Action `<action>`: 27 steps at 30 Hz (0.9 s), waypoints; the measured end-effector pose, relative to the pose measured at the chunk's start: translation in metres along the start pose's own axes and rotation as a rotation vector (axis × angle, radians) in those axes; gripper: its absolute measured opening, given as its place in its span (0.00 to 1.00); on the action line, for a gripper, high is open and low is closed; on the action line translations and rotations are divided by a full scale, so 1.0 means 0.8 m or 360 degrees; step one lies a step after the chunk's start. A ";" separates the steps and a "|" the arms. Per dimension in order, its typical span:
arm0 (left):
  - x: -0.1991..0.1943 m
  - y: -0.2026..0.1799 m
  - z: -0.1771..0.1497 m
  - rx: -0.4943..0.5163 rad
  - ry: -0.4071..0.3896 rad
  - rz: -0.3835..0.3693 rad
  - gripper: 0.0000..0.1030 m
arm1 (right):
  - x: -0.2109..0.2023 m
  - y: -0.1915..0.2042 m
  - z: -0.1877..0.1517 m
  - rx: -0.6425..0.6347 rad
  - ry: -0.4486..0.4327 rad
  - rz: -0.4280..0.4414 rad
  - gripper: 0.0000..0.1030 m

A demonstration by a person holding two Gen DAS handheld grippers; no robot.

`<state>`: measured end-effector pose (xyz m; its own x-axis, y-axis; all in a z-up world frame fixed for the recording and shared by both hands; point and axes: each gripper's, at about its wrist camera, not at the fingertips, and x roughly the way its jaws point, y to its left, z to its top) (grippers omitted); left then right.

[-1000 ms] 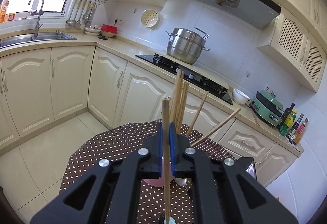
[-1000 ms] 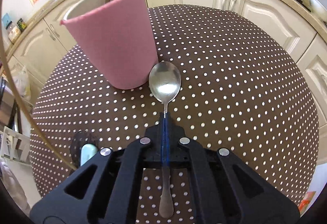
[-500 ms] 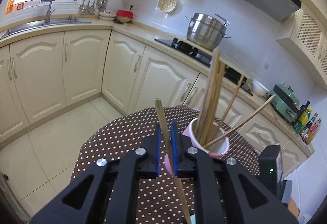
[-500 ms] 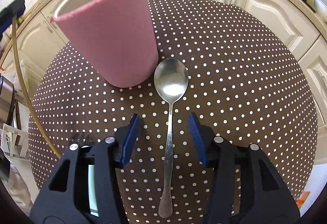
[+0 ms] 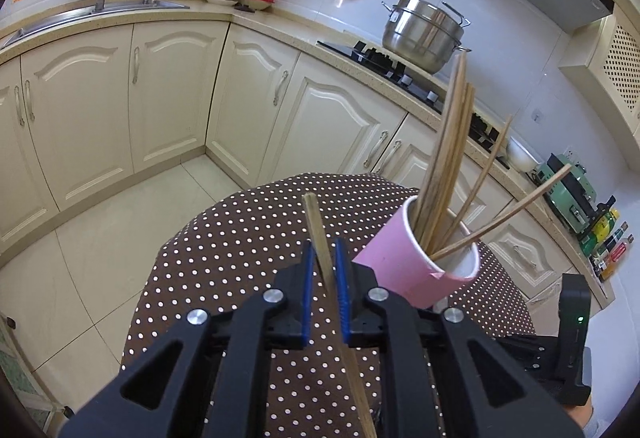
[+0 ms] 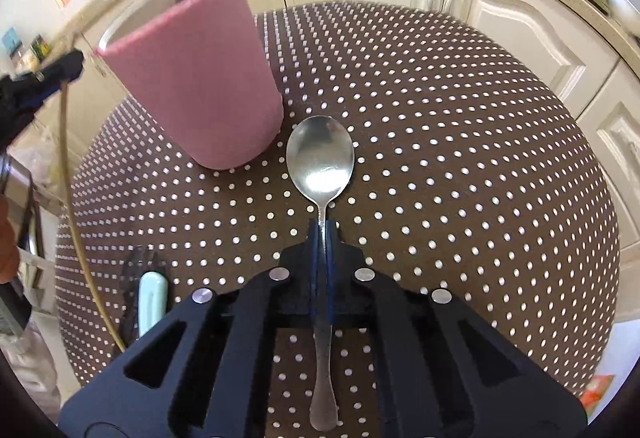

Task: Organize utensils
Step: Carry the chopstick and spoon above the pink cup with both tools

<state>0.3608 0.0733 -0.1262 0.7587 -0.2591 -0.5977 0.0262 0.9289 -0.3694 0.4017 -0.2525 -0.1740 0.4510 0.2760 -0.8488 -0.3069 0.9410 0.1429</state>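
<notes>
In the left wrist view the left gripper [image 5: 323, 258] fills the lower centre, raised above the table [image 5: 224, 238] and pointing toward the cabinets. Its blue pads stand slightly apart with a chopstick [image 5: 320, 234] running between them; the stick slants from upper left to lower right and appears to touch only the right pad, so whether it is truly pinched cannot be told. The stick's lower end is cut off by the bottom edge.

In the right wrist view the right gripper [image 6: 322, 234] sits at lower centre, low over the table, its pads pressed together on the neck of a spoon [image 6: 321, 158]. The spoon is plain shiny metal, bowl facing up just ahead of the fingertips in the middle of the frame, handle running back under the gripper to the bottom edge.

The pink cup [image 5: 404, 262] stands right of centre in the left view, holding a bundle of chopsticks that fan up and to the right. In the right view it appears at upper left, just beside the spoon bowl, its rim and the sticks blurred and cut off at the top.

At lower left of the right view, a pale green handle [image 6: 152, 298] with a dark head lies on the cloth, partly hidden by the gripper body; what it is cannot be made out.
</notes>
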 end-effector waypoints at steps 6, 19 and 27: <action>-0.041 -0.027 0.003 0.0073 -0.0121 -0.0157 0.07 | -0.065 -0.009 -0.023 0.0095 -0.0337 0.0194 0.03; -0.114 -0.103 0.023 0.0240 -0.0420 -0.0361 0.06 | -0.182 0.026 -0.008 0.0002 -0.1033 0.0392 0.03; -0.159 -0.140 0.059 0.0321 -0.0729 -0.0344 0.06 | -0.197 0.055 0.033 -0.0053 -0.1383 0.0337 0.04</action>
<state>0.2921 0.0144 0.0250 0.9268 -0.3501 -0.1356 0.3034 0.9111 -0.2790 0.3398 -0.2496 -0.0207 0.8537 0.5069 -0.1193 -0.4737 0.8511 0.2265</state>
